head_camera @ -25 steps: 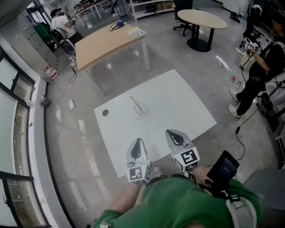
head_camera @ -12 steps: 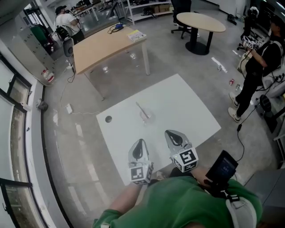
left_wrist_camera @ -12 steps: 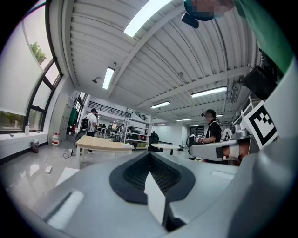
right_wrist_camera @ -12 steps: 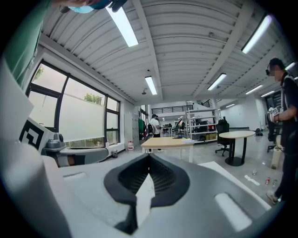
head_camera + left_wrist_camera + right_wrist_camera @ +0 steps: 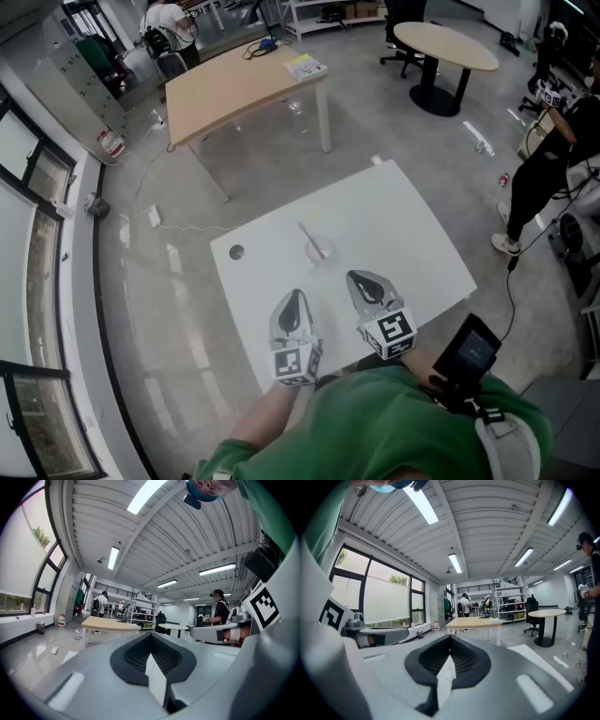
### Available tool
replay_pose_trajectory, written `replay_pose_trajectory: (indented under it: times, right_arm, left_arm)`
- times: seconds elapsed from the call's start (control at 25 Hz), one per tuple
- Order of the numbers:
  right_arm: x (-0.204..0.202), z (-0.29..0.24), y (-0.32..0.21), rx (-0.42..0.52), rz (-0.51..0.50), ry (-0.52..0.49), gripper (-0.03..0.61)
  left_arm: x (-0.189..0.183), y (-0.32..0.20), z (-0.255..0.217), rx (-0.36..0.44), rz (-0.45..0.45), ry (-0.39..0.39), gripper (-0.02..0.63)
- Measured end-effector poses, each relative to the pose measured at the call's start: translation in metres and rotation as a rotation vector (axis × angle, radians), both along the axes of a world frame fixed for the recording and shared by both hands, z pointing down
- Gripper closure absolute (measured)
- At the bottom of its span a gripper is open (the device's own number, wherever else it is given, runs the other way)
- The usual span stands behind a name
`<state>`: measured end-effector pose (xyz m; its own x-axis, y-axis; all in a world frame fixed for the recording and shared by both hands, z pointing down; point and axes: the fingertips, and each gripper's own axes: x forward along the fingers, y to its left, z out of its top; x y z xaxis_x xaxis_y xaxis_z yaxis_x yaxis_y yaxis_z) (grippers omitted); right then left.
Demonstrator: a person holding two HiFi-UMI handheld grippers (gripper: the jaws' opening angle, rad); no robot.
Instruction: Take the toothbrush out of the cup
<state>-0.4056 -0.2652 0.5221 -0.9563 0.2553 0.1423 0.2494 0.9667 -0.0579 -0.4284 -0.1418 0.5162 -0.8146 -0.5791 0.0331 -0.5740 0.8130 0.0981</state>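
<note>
White surface (image 5: 394,225) occupies frame centre. Wooden table (image 5: 244,84) stands at upper centre, apart from it. Left tongs (image 5: 293,300) and right tongs (image 5: 367,281), at lower centre, are both clenched on nothing, near the clear cup (image 5: 319,253). Pale, slender toothbrush (image 5: 308,234) stands in that cup at mid-surface, leaning toward upper left.

Left tool (image 5: 292,306) and right tool (image 5: 367,285) side by side, level; jaws together, empty
</note>
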Motion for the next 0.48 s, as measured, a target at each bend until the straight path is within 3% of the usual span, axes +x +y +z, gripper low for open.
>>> replay_pose_trajectory:
  times: [0.48]
  right_arm:
    - [-0.068, 0.026, -0.015, -0.013, -0.119, 0.064, 0.575]
  left_arm:
    - [-0.054, -0.017, 0.027, -0.055, -0.101, 0.102, 0.607]
